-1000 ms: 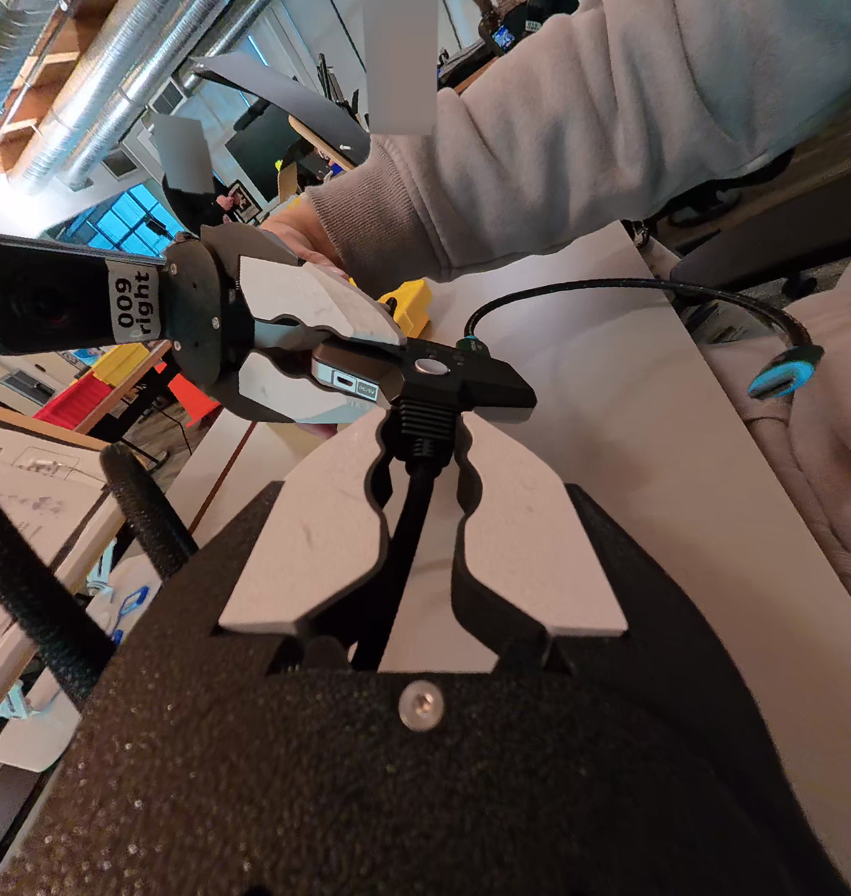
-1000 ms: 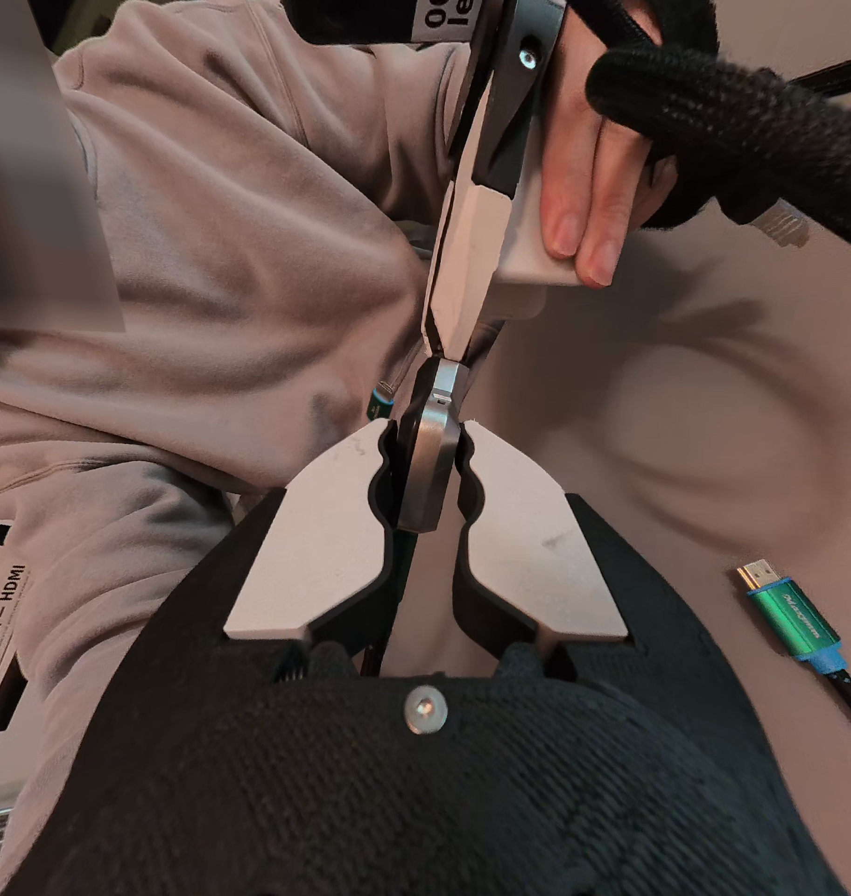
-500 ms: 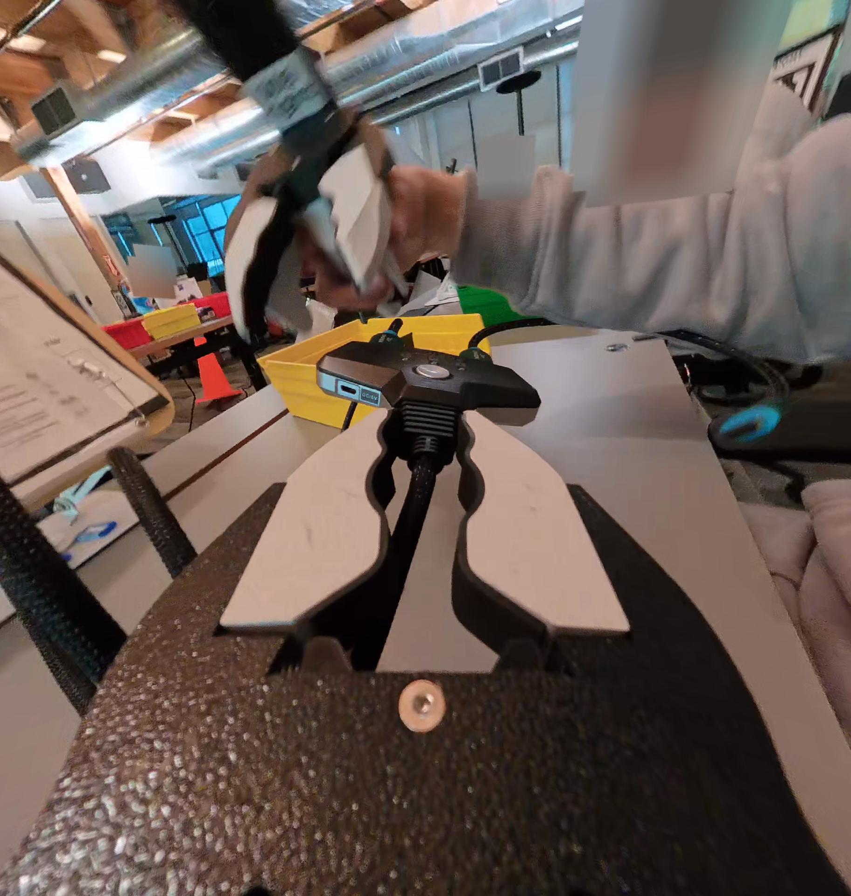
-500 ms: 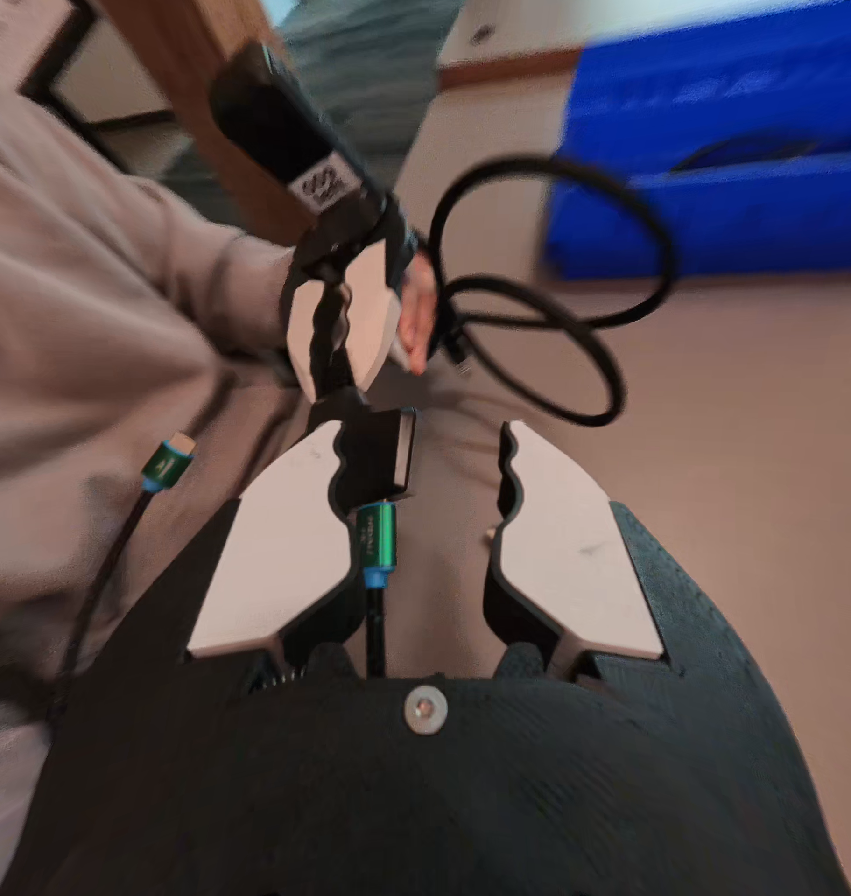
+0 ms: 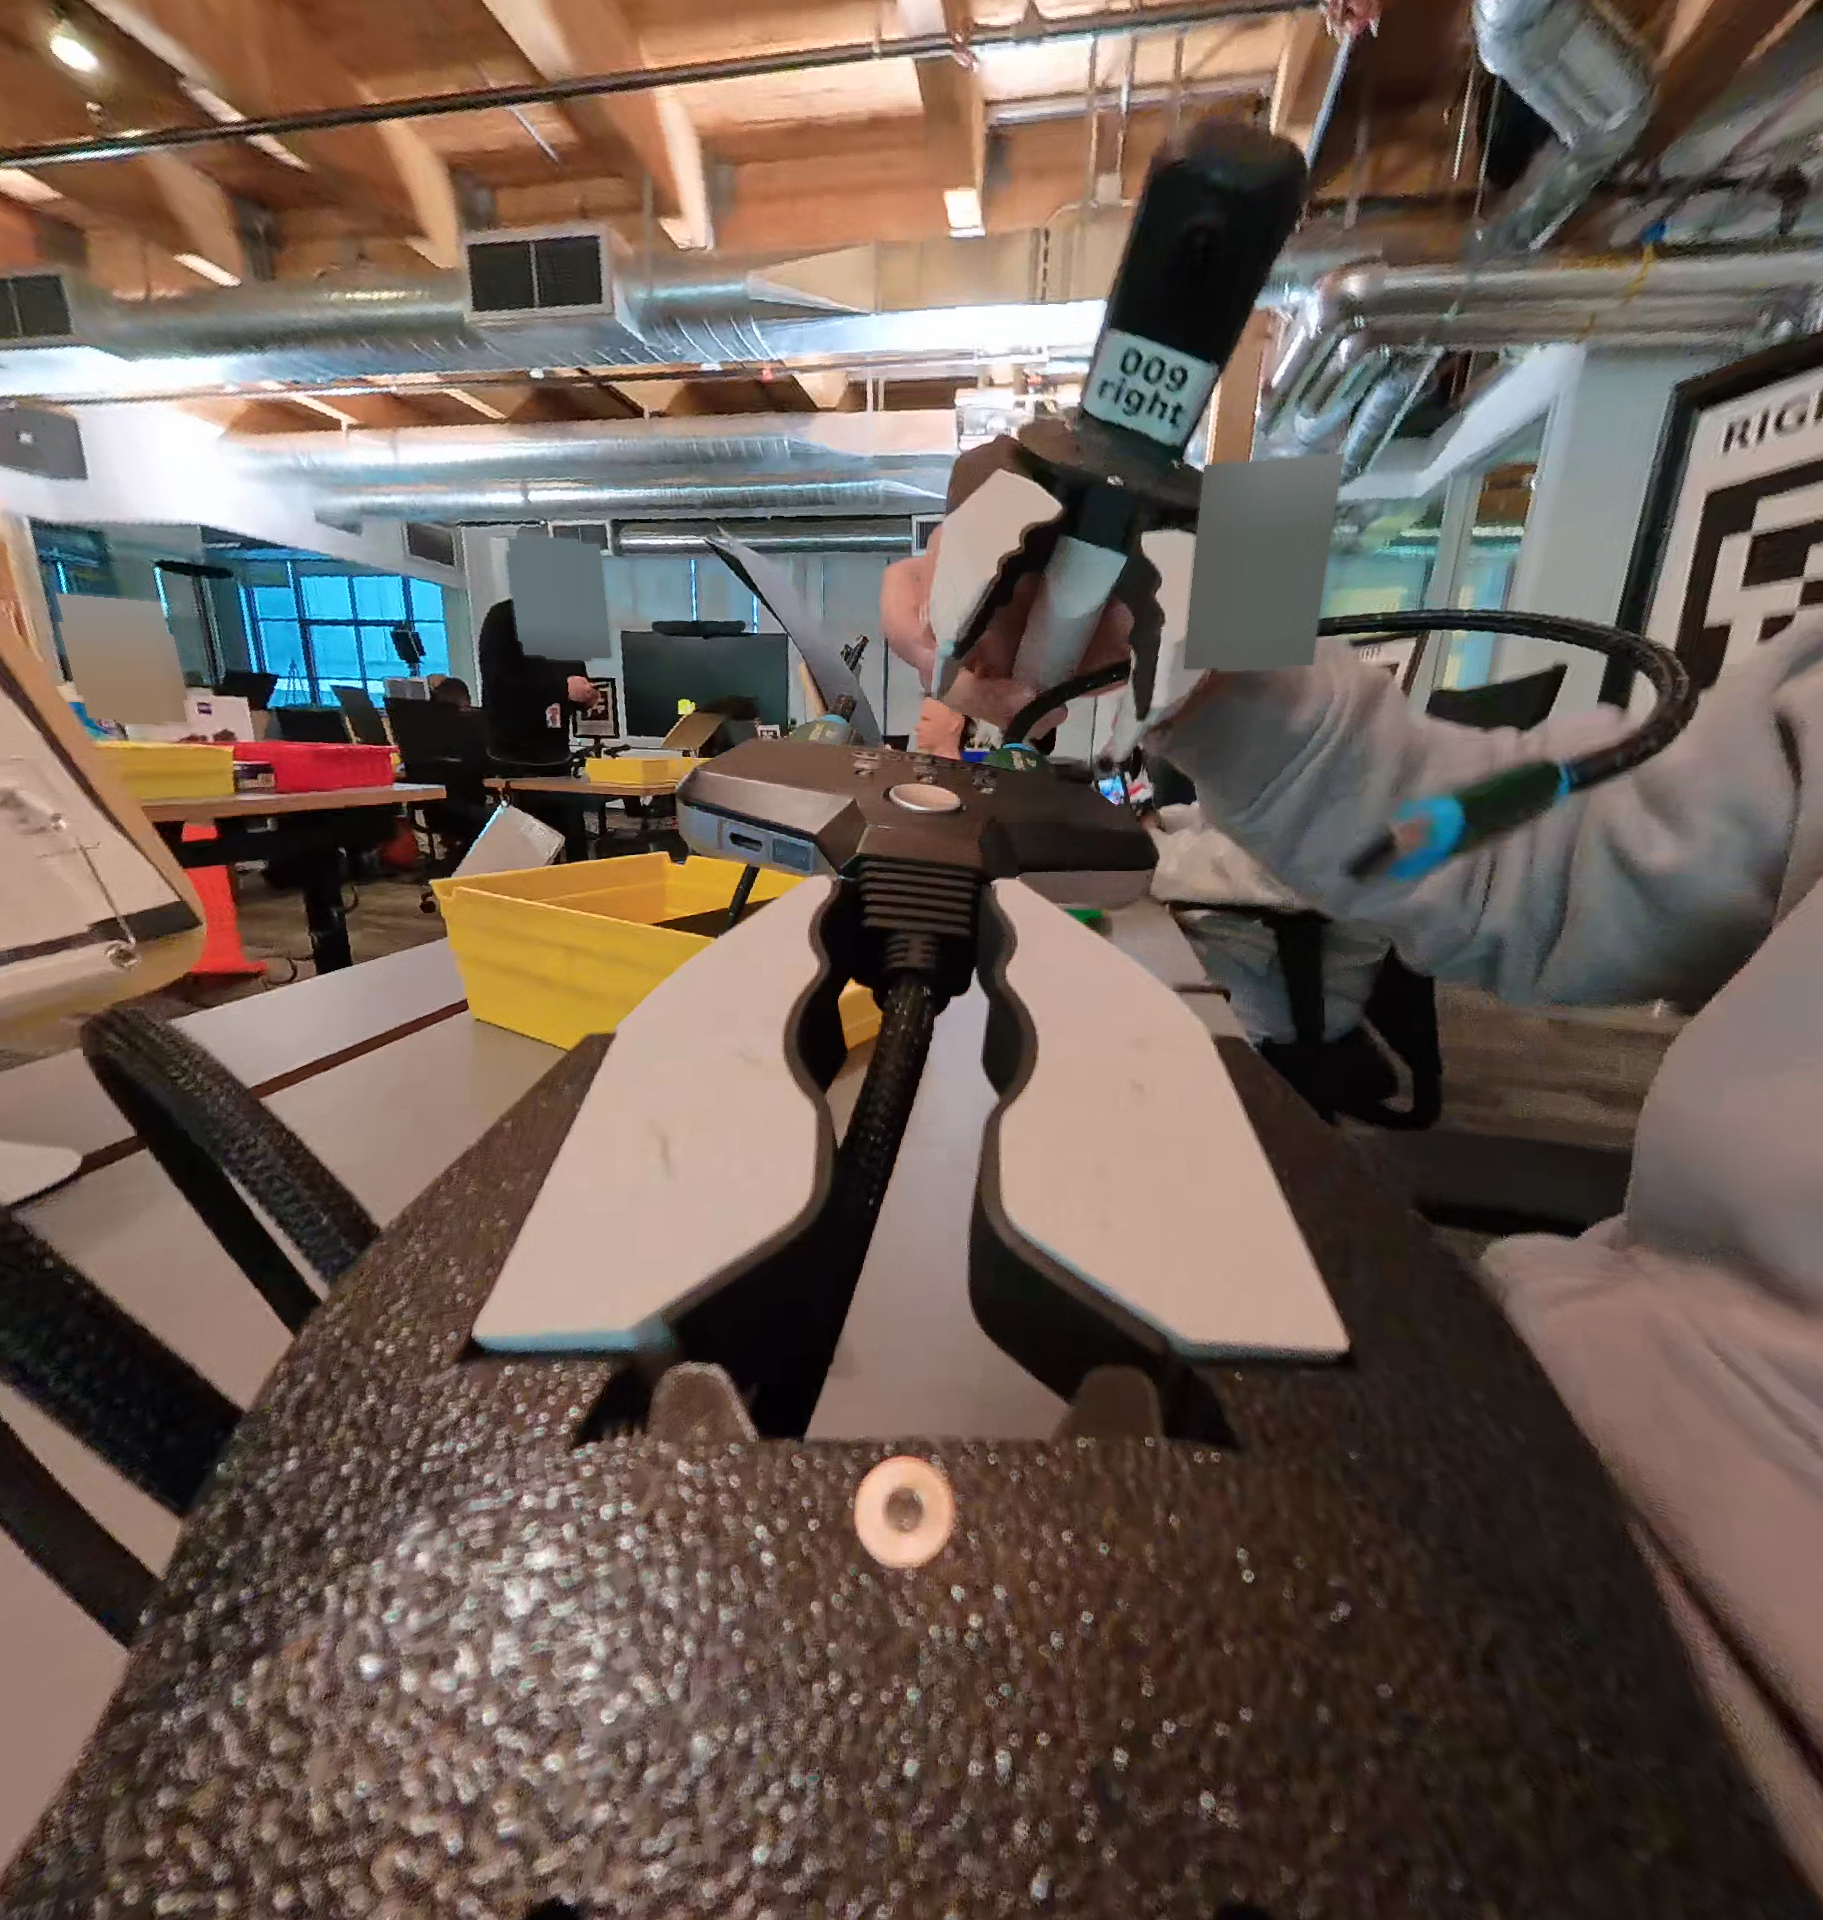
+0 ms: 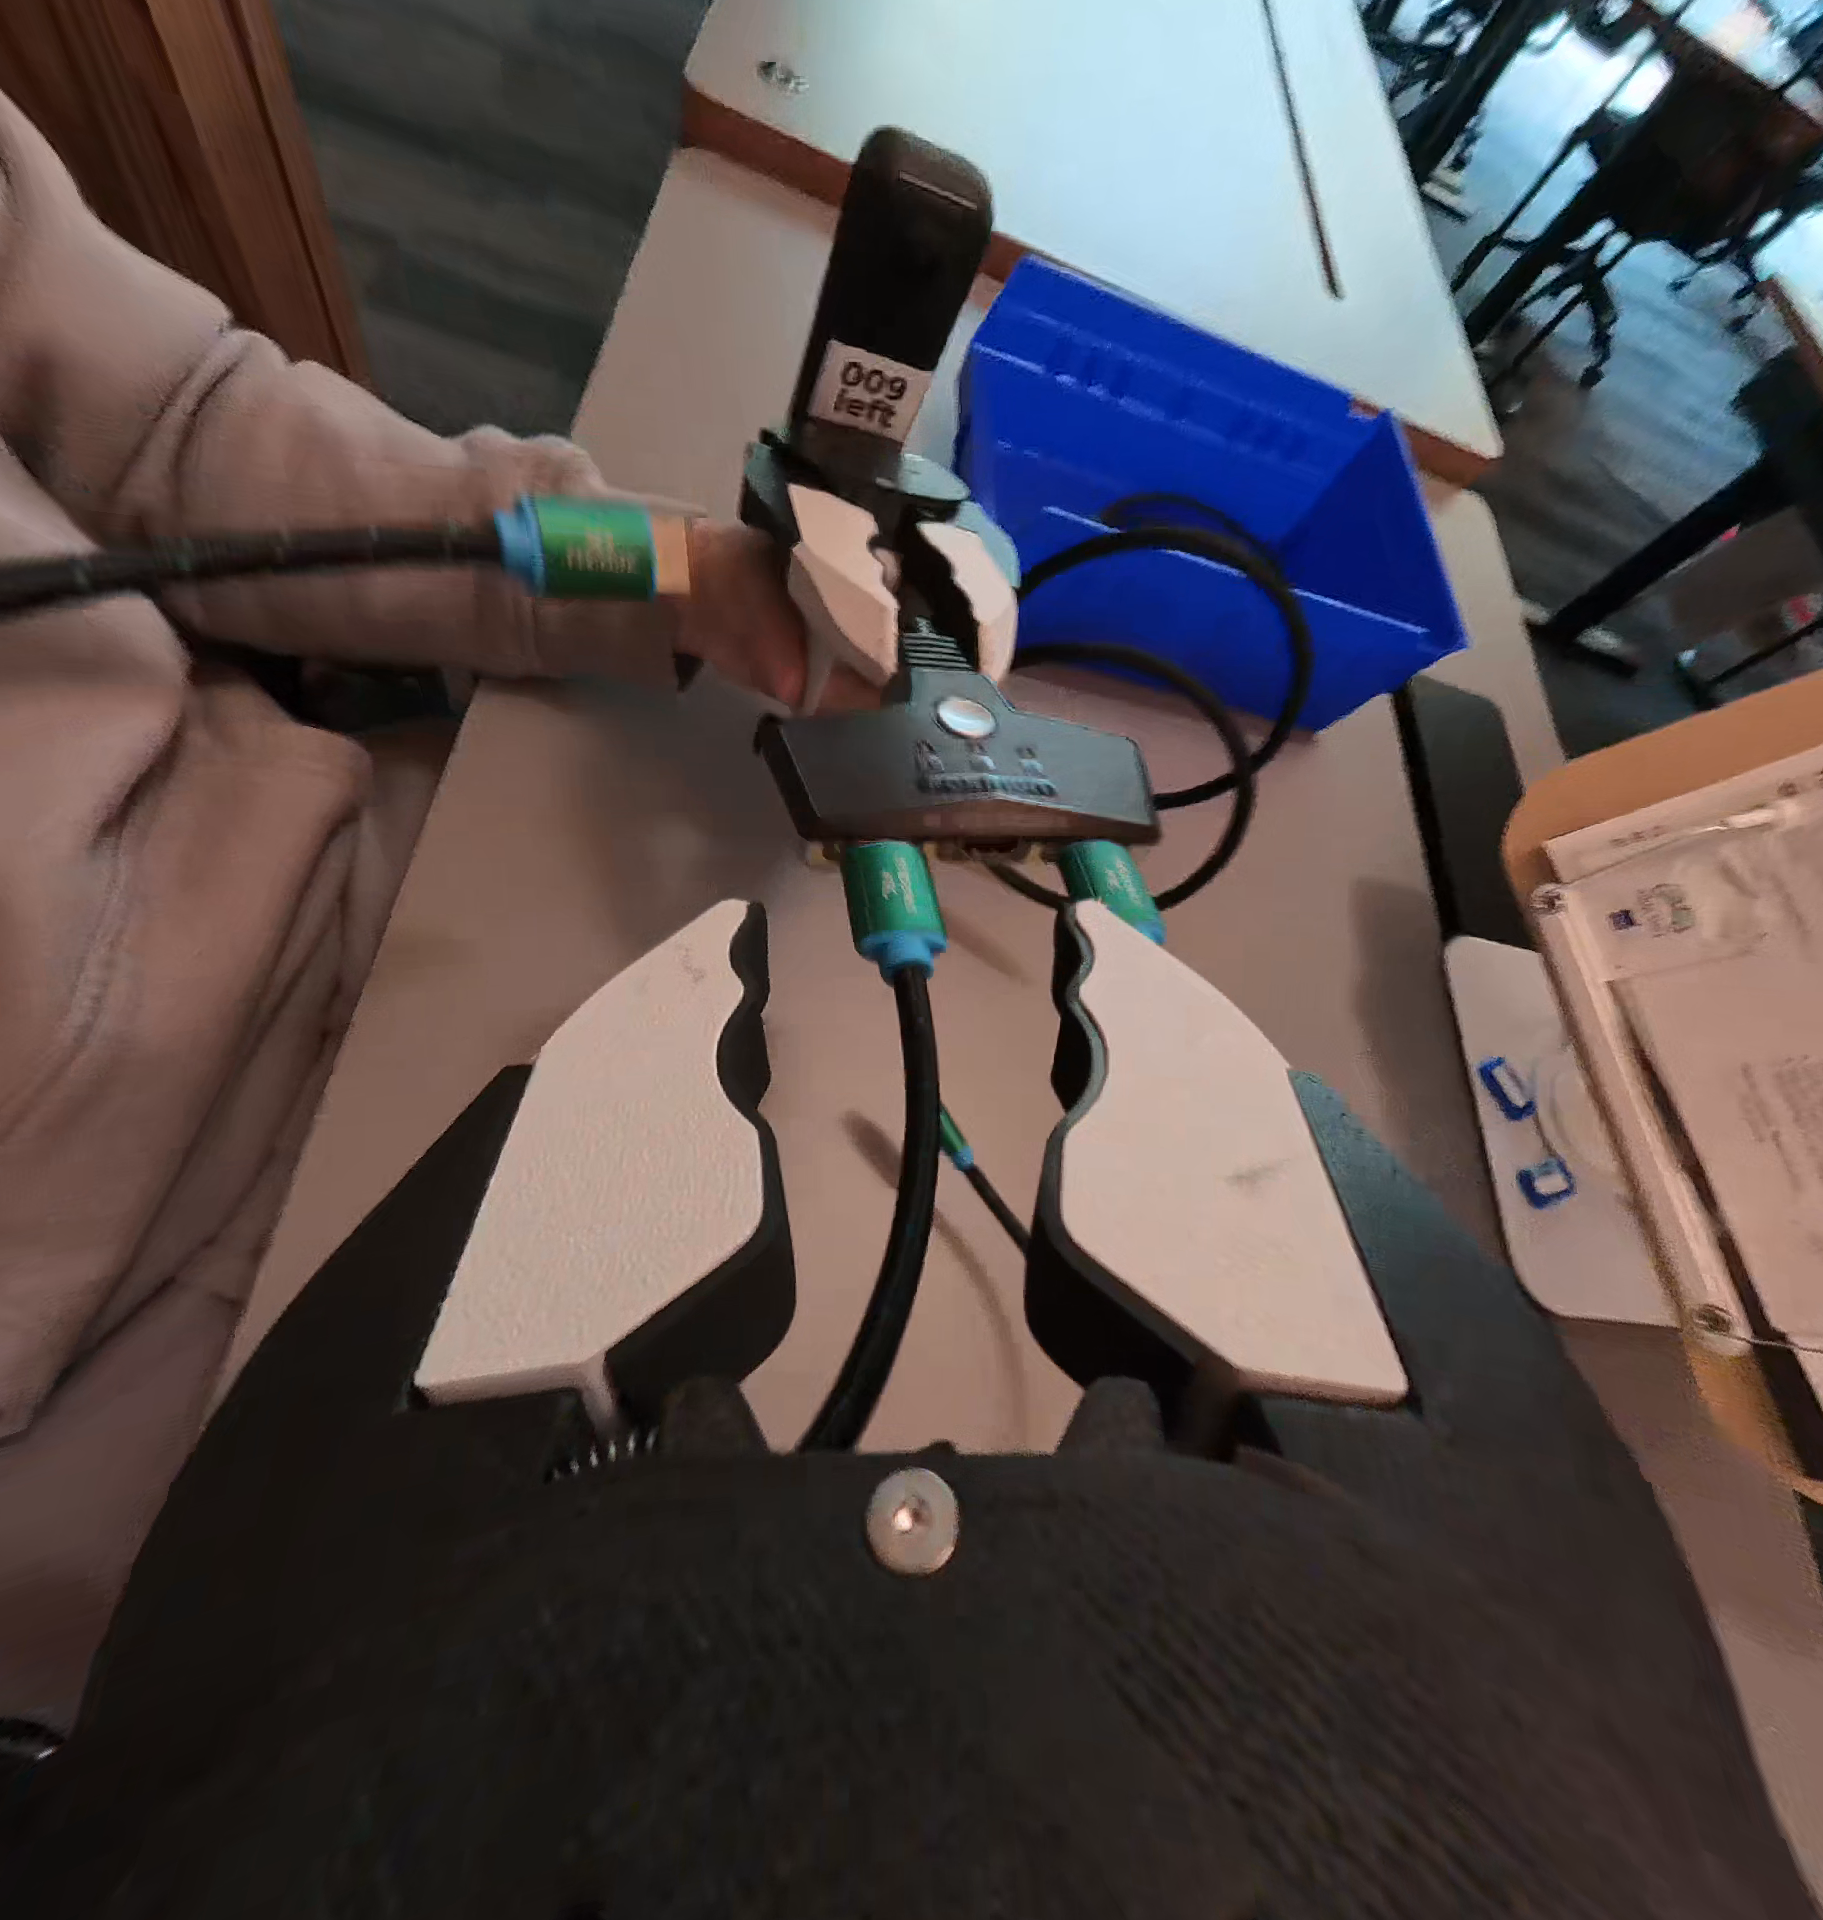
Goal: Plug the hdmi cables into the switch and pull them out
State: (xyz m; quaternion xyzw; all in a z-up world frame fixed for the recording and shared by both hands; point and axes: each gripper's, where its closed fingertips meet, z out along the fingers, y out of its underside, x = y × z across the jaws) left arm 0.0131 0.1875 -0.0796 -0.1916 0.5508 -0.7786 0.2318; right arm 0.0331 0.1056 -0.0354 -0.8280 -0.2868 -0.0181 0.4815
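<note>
Left wrist view: low, close behind the left gripper (image 5: 907, 925), facing level across the table (image 5: 387, 997) toward the room. Right wrist view: higher, looking steeply down over the right gripper (image 6: 912, 935). Both views share the switch (image 5: 917, 821) (image 6: 964, 774), seen from opposite ends.

ceiling: wood beams (image 5: 595, 114), silver ducts (image 5: 678, 301) | windows (image 5: 346, 623) far | desks (image 5: 294, 800) | grey carpet (image 6: 491, 156)

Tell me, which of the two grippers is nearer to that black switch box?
Left. The left gripper has its fingers shut on the ribbed neck of the switch, holding it up. The right gripper is open and short of the switch, around a plugged-in green connector.
</note>
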